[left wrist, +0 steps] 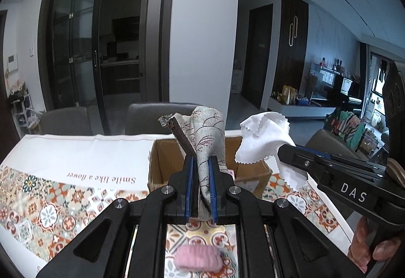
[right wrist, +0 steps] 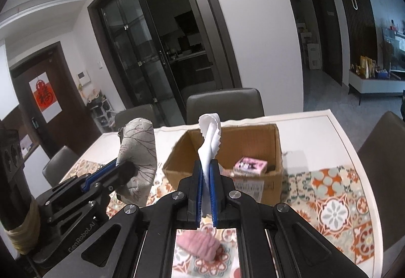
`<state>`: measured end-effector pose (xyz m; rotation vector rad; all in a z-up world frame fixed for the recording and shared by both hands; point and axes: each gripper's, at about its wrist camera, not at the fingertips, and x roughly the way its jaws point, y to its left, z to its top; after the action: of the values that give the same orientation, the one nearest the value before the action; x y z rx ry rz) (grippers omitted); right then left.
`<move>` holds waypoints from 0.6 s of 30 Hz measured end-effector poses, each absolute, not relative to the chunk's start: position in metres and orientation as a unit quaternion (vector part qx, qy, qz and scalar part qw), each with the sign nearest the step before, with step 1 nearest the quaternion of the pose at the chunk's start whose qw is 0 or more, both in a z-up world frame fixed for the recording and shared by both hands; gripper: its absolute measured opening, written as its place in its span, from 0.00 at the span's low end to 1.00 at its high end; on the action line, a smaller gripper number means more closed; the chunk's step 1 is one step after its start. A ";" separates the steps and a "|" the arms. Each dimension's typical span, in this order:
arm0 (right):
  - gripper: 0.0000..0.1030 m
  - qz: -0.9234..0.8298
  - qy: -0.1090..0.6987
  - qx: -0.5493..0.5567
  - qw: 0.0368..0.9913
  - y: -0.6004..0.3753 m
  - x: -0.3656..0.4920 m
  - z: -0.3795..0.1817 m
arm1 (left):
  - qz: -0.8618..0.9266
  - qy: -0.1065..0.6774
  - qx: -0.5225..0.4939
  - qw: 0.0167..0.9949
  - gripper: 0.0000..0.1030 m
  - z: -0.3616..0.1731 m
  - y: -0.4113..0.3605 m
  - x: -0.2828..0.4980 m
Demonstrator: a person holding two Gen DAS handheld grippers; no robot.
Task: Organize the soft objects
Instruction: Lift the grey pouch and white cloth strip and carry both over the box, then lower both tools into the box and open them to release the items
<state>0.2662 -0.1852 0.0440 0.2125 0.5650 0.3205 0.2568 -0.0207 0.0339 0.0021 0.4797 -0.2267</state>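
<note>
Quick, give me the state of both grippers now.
Left gripper: shut on the grey zip pouch.
Right gripper: shut on the white cloth.

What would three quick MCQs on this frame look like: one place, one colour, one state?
1. Where is the pink printed packet?
A. inside the cardboard box
B. on a chair
C. in the left gripper

2. What colour is the rolled knit item on the tablecloth?
A. green
B. pink
C. black

3. What is the right gripper doing?
A. open, empty
B. shut on the grey zip pouch
C. shut on the white cloth

A: packet lies on the box floor. B: plainly pink. C: cloth sticks up between its fingers.
</note>
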 end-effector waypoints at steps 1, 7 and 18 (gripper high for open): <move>0.07 0.158 0.276 0.104 0.943 -0.185 0.270 0.045 | -0.111 0.236 0.002 0.965 0.13 0.034 -0.022 0.260; 0.07 0.158 0.270 0.097 0.945 -0.186 0.296 0.050 | -0.110 0.234 0.005 0.966 0.13 0.033 -0.024 0.284; 0.07 0.156 0.287 0.083 0.941 -0.185 0.347 0.036 | -0.108 0.254 0.014 0.961 0.13 0.012 -0.032 0.332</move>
<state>0.3469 -0.1852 0.0361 0.1701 0.5848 0.3190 0.3319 -0.0324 0.0117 0.0283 0.5139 -0.2180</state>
